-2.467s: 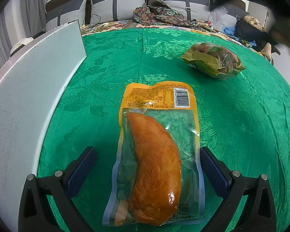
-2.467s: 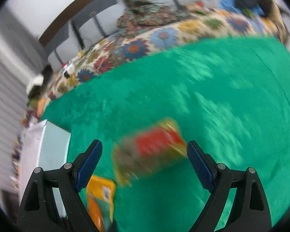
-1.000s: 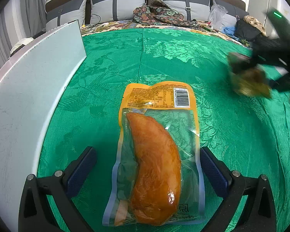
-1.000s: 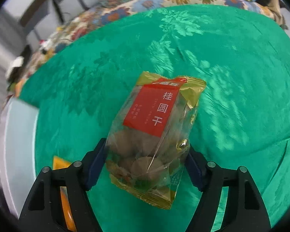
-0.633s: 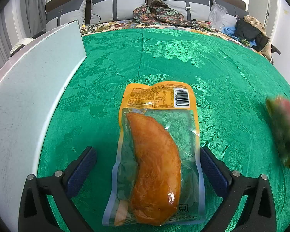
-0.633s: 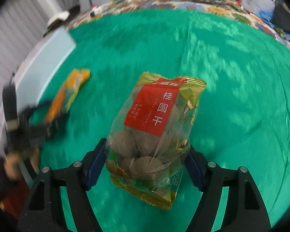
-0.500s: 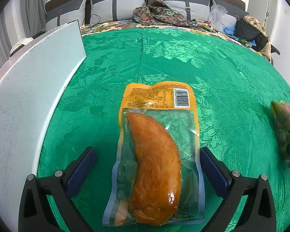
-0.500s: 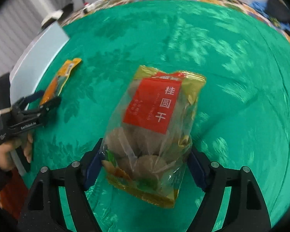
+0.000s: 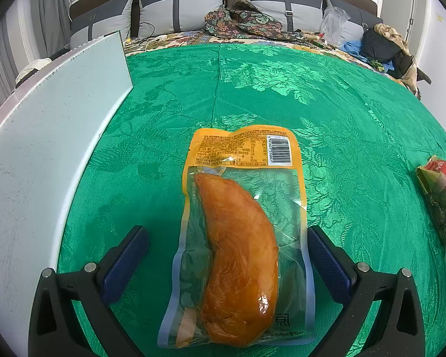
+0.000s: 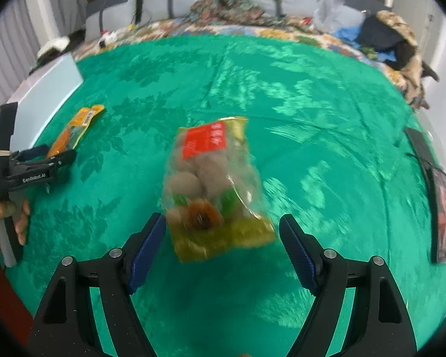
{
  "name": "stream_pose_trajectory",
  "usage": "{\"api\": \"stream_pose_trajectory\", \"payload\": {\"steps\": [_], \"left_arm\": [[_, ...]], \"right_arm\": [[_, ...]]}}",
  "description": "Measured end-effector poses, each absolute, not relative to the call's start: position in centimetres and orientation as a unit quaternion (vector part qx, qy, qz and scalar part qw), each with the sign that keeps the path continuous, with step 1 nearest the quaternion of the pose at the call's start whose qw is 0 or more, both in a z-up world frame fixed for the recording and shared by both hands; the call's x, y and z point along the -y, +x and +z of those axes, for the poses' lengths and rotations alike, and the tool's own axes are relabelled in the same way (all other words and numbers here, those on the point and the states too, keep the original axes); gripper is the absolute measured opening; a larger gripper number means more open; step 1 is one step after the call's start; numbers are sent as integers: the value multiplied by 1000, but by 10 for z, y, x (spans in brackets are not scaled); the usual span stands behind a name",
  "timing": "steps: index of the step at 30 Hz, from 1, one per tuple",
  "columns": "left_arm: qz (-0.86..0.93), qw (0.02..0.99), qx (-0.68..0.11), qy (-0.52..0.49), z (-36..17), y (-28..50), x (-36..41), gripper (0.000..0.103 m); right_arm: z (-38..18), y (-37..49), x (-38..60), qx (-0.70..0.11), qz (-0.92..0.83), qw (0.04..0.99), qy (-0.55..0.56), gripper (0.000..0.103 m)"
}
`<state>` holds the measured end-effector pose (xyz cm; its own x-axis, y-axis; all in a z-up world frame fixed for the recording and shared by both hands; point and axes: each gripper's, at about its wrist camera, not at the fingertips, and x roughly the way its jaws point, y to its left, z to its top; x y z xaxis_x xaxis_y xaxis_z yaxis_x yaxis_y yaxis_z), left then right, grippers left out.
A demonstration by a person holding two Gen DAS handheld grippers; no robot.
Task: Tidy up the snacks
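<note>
A clear packet with an orange chicken piece (image 9: 238,235) lies on the green cloth between the fingers of my open left gripper (image 9: 227,254); the fingers do not touch it. It also shows far left in the right wrist view (image 10: 74,132). A yellow bag with a red label and brown round fruit (image 10: 214,184) lies on the cloth just ahead of my open right gripper (image 10: 223,242), free of its fingers. The same bag shows at the right edge of the left wrist view (image 9: 441,196).
A pale blue-white board (image 9: 44,136) runs along the left side of the green cloth (image 9: 282,89). A dark flat device (image 10: 437,196) lies at the right edge. Pillows and clothes (image 9: 243,20) lie behind. The left gripper's handle and hand (image 10: 12,178) show at the left.
My right gripper carried the fruit bag to the near right of the cloth, then opened and let it go; the bag now lies free. My left gripper has not moved.
</note>
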<state>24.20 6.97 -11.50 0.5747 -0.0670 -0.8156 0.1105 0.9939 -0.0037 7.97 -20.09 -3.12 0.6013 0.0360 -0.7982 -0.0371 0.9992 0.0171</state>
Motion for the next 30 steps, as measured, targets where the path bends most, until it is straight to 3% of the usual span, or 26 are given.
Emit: {"api": "stream_pose_trajectory", "payload": {"steps": [6, 18, 24, 28, 30], "left_arm": [[-50, 887, -458, 24, -115, 242, -70, 103], [-50, 887, -458, 24, -115, 242, -70, 103], [-51, 886, -460, 25, -115, 242, -70, 103], [-74, 856, -511, 41, -112, 253, -68, 103], [-87, 839, -535, 47, -111, 260, -65, 103]], "right_arm": [[-42, 29, 226, -385, -42, 921, 35, 82], [-66, 28, 257, -429, -113, 895, 53, 82], [-69, 35, 261, -440, -108, 890, 51, 94], [-61, 41, 266, -485, -86, 869, 50, 90], [-33, 34, 265, -452, -77, 887, 60, 92]]}}
